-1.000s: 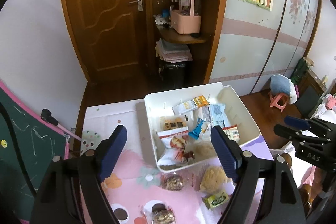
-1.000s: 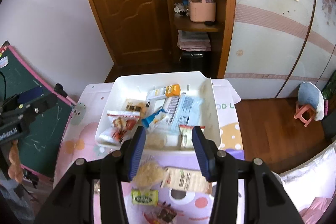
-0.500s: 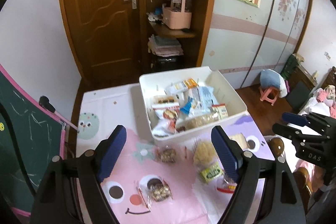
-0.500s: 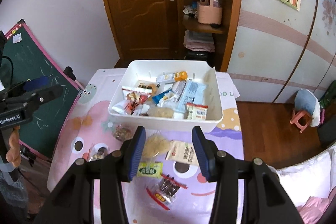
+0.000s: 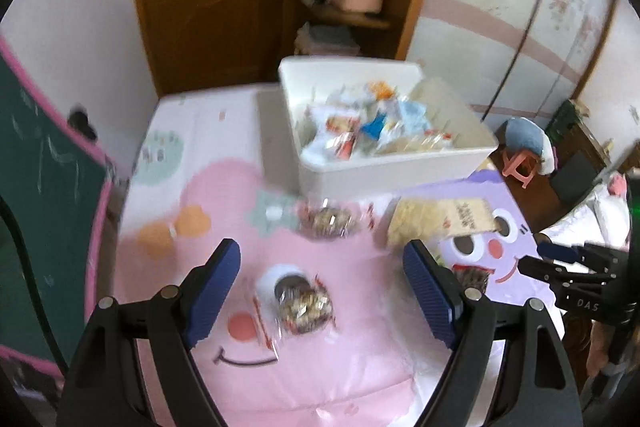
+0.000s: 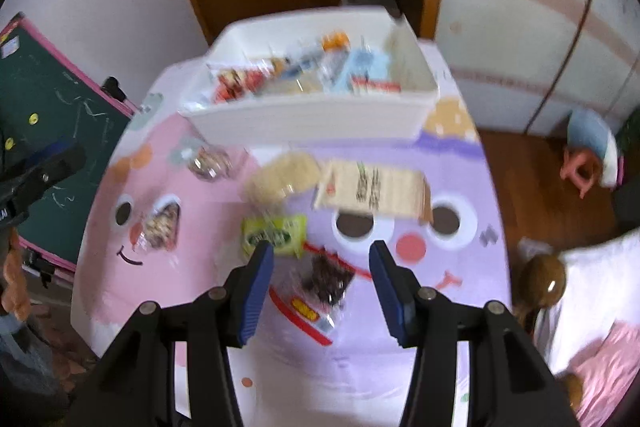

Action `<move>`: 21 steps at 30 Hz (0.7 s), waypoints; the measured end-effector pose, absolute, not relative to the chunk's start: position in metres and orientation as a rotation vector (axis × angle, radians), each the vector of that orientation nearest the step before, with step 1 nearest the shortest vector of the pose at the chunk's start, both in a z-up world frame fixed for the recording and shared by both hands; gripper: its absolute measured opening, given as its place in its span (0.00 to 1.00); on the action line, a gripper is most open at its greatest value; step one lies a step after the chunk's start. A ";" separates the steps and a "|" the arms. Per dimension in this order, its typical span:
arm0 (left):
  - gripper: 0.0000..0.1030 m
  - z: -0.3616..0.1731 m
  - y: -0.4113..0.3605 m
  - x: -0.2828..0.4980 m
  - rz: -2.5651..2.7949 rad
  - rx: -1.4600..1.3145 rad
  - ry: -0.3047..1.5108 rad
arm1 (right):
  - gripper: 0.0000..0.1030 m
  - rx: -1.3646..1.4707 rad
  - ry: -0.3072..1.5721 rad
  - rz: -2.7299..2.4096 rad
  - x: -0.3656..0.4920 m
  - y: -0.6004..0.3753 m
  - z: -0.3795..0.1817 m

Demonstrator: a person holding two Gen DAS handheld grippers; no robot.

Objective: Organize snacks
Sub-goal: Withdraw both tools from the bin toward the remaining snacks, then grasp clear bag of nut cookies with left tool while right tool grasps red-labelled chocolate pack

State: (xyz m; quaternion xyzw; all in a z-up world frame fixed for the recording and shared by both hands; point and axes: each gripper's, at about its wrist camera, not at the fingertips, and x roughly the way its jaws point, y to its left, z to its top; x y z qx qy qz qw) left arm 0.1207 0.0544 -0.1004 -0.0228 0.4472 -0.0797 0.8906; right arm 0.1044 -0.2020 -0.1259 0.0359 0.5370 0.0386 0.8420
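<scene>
Table, cartoon-face cover, pink half and purple half; frames blurred.

1. Left hand-held gripper: jaws wide, nothing between the pads; hangs above the pink half.
2. Clear nut packet: flat on the pink half, below the gap of the left jaws.
3. Second nut packet: at 12 o'clock from the first, just before the bin.
4. White bin: at 12 o'clock on the table, heaped with mixed snack packets.
5. Pale cracker bag: just in front of the bin.
6. Green packet: at 6 o'clock from the cracker bag.
7. Tan printed packet: at 3 o'clock from the cracker bag, touching it.
8. Red-edged packet of dark snacks: on the purple half, below the right jaws.
9. Right hand-held gripper: jaws partly apart and just now opening; pads clear of the red-edged packet.
</scene>
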 end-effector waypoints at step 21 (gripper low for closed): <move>0.80 -0.231 0.077 0.143 -0.066 -0.216 1.183 | 0.49 0.242 1.300 0.045 0.125 -0.204 -0.221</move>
